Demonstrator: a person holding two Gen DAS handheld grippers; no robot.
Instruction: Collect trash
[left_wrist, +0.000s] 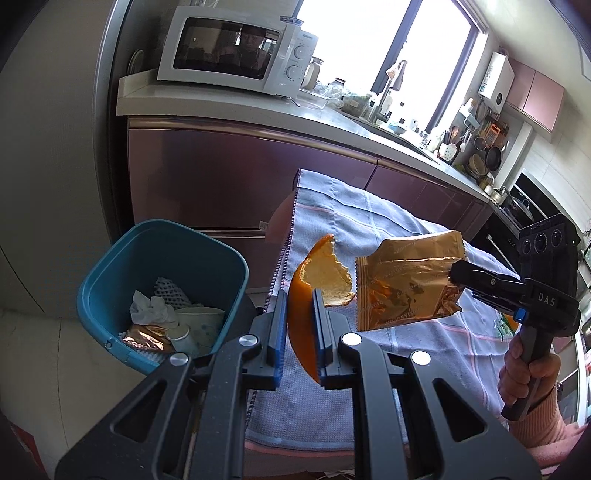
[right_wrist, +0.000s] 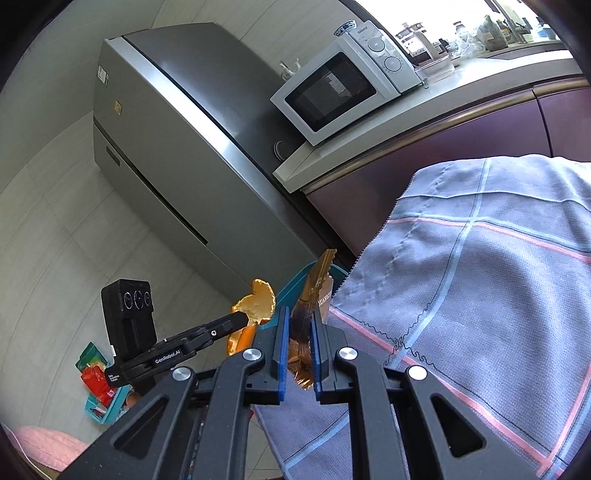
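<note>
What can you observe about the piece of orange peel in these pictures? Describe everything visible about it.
The orange peel is a curved shard, glossy orange outside, with pale, pithy lining and ragged torn edges. It stands roughly upright, clamped between the blue pads of the left gripper, lifted clear of the checked cloth. Its right edge lies close to the gold wrapper; whether they touch is unclear. The blue bin sits lower left of it.

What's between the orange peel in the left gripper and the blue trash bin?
Nothing solid: in the left wrist view only the cloth edge and open air separate the orange peel from the blue bin.
</note>
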